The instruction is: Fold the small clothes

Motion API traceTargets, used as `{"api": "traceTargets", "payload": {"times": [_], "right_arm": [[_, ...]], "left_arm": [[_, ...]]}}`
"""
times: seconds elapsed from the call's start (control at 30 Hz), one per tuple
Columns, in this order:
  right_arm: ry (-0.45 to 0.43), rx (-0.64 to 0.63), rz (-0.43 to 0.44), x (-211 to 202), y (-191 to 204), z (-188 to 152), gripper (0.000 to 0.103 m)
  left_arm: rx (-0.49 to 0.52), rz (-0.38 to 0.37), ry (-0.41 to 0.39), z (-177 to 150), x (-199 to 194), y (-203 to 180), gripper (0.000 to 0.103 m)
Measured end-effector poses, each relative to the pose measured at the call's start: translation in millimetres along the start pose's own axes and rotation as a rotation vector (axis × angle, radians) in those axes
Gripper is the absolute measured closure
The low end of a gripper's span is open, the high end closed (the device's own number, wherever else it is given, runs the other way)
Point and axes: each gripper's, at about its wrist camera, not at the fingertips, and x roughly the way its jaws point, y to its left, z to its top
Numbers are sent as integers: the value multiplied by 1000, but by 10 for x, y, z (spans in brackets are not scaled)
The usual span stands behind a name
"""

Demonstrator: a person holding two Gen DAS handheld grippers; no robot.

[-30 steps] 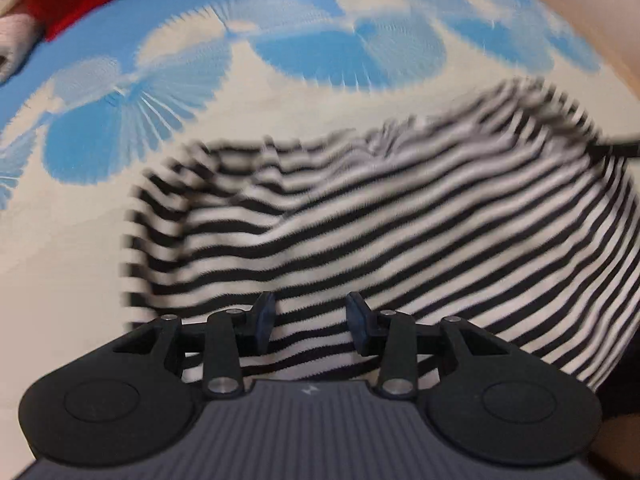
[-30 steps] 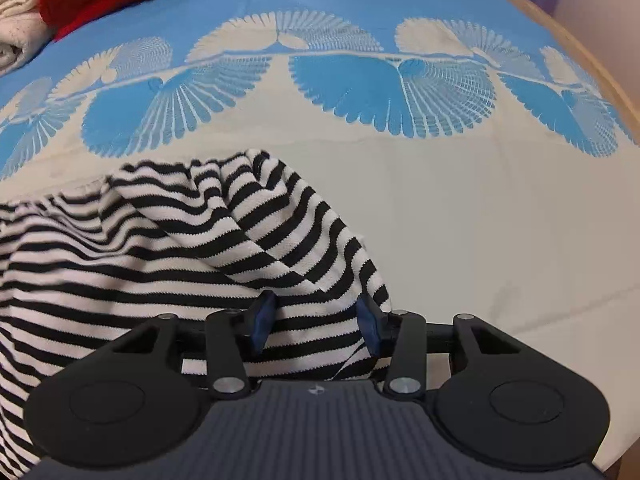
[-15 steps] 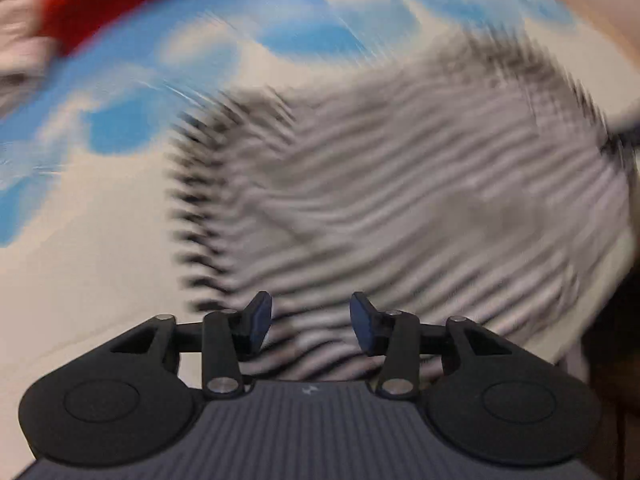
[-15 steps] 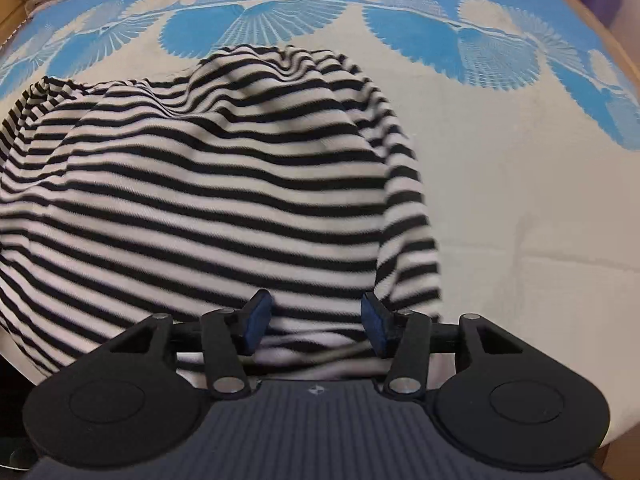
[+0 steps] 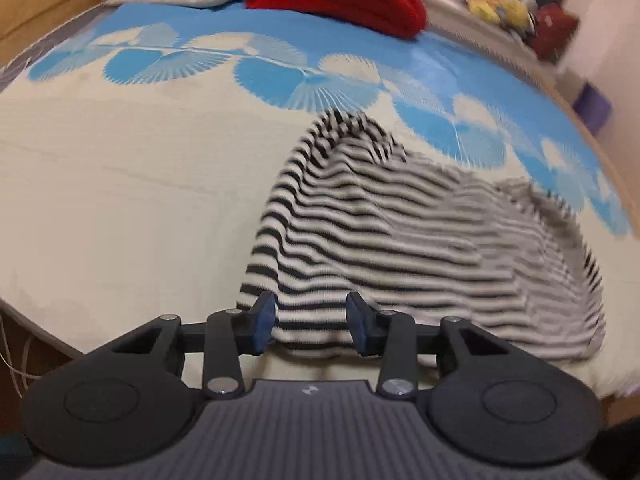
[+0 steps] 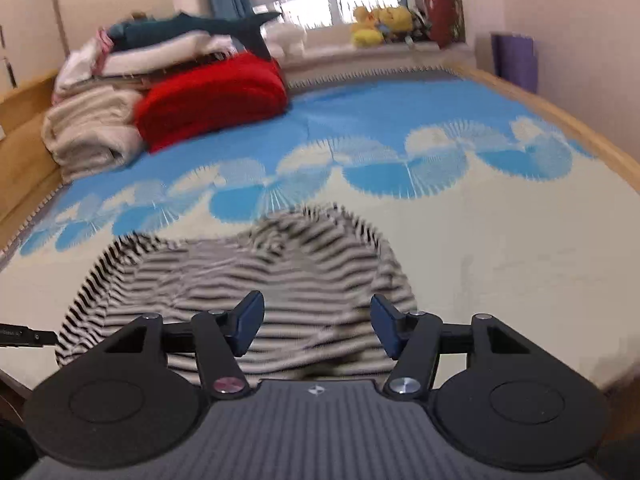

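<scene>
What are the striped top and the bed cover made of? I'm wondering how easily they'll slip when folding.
The striped top looks like soft matte knit, probably cotton jersey: it slumps in loose folds, though blur hides the weave. The bed cover looks like a woven or knitted matte throw; fine ribbed lines show, and its blue fan pattern seems worked in. Neither looks slick.

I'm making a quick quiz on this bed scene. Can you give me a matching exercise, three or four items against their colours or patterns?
Items:
1. garment in front of both grippers
2. folded blanket at the head of the bed
3. soft toys on the windowsill
4. bedspread

Descriptions:
A. yellow
B. blue and cream fan print
C. black and white stripes
D. red

Pairs: 1-C, 2-D, 3-A, 4-B
</scene>
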Motion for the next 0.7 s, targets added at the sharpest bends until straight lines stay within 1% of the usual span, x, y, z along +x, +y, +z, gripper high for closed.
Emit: {"api": "traceTargets", "payload": {"times": [0.03,0.1,0.13,0.17,0.2,0.23,0.3,0.43,0.63,0.67,0.7], "right_arm": [[-10,-21,1,41,28,-19,42],[11,-45,-5,126,33,-50,42],[32,-38,-7,154,43,-71,42],[48,-29,-5,186,27,-85,42],[56,-23,-4,173,21,-100,42],[58,-21,-6,178,20,-111,42],[60,-23,-6,193,25,-130,42],[79,-36,-4,259,27,-148,42],[89,-23,-10,331,0,-138,42],[89,-19,-11,339,-5,-132,42],[89,-17,-11,343,-12,-130,42]], "left_arm": [[-38,-22,-13,0,-4,68,59],[-140,-94,15,-77,90,264,58],[-200,-106,57,-125,175,335,58],[-263,-80,114,-137,263,376,59],[-320,-79,134,-144,318,412,59],[-359,-100,132,-148,360,444,56],[-393,-83,150,-133,448,475,54],[-484,-82,177,-108,608,577,50],[-519,-60,179,-97,728,572,43],[-517,-52,177,-93,731,566,44],[-527,-24,172,-103,691,562,44]]}}
